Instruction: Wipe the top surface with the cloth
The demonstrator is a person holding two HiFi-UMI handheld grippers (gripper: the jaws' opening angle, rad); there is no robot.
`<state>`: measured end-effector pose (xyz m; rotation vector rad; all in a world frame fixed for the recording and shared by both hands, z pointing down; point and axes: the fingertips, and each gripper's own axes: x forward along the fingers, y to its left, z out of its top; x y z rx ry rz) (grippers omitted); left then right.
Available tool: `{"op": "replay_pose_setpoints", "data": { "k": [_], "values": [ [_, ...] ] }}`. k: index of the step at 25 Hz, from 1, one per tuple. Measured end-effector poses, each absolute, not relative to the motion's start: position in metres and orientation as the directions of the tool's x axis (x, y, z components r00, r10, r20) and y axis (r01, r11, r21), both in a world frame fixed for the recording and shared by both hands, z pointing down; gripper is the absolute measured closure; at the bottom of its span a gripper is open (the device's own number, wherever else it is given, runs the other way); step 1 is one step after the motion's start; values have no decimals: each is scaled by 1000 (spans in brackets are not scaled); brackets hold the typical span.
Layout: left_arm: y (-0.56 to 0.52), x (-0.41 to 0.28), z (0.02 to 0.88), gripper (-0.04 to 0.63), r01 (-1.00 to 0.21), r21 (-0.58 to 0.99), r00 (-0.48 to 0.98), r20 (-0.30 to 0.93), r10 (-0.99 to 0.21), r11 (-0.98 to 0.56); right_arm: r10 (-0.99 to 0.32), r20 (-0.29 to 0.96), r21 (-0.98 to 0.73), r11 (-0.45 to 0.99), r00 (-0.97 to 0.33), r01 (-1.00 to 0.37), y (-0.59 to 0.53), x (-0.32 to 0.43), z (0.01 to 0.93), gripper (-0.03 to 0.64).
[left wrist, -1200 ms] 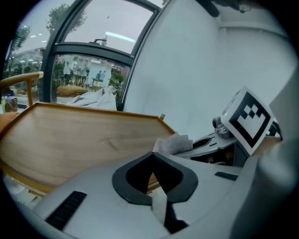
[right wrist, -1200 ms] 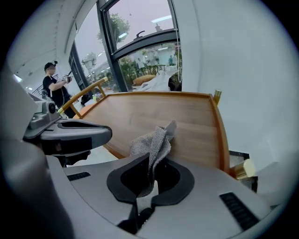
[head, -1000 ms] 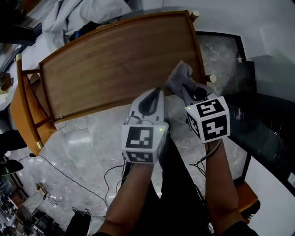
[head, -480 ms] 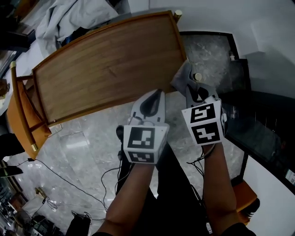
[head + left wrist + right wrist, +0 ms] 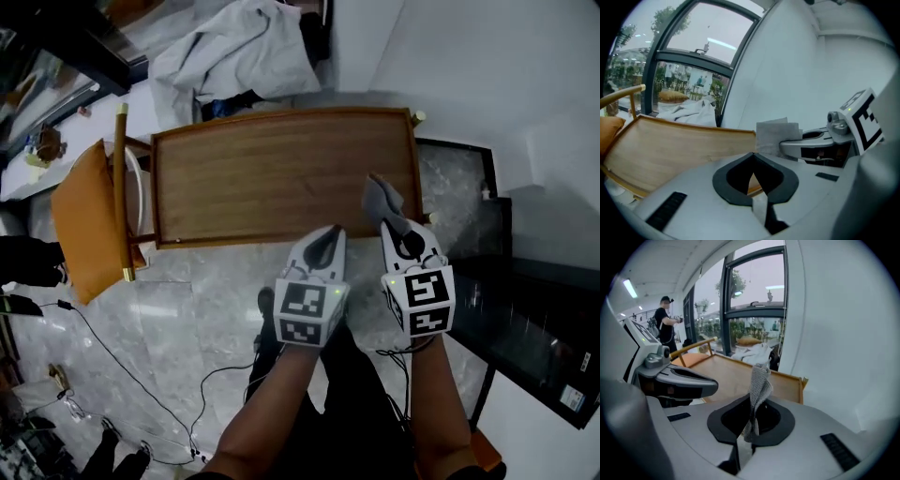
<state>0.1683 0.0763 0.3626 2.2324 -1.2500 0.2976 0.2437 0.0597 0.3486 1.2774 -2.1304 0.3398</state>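
Observation:
The wooden top surface (image 5: pixel 281 178) with a raised rim lies ahead of me in the head view. A grey cloth (image 5: pixel 382 199) sticks up from my right gripper (image 5: pixel 398 227), which is shut on it above the top's near right corner. In the right gripper view the cloth (image 5: pixel 758 387) stands twisted between the jaws, with the wooden top (image 5: pixel 731 376) beyond. My left gripper (image 5: pixel 329 234) is shut with nothing in it, just short of the near edge. From the left gripper view the cloth (image 5: pixel 776 135) shows at the right, over the wooden top (image 5: pixel 670 150).
An orange chair (image 5: pixel 89 216) stands against the top's left end. A heap of white sheets (image 5: pixel 234 52) lies behind it. Cables (image 5: pixel 141 375) trail over the marble floor. A dark glass panel (image 5: pixel 530 314) and a white wall close the right side. A person (image 5: pixel 665 324) stands far off.
The view has swung and drawn back, so the wooden top looks farther and squarer. Both grippers now sit lower, at its near edge. The cloth stays in the right gripper.

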Motion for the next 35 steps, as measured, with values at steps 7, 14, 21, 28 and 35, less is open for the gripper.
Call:
{"op": "replay_pose_setpoints", "data": {
  "k": [7,14,21,28,35],
  "values": [
    [68,66,256,584,-853,323,511,363,-779,-409,-723,495,51,578,-483,-814,52,129,242,588],
    [72,-21,138,584,-868,253,487,255,-836,-428,-737,323,64,642,-593,-764,57,55,117,588],
    [103,-78,61,584,-871,176,488,185,-853,-460,-723,220,98,684,-655,-723,78,22,36,588],
    [154,-116,45,584,-840,172,540,178,-823,-514,-752,216,125,653,-622,-747,121,38,6,588],
    [195,-133,45,584,-835,204,541,130,-831,-511,-775,214,81,621,-595,-780,163,74,16,589]
  ]
}}
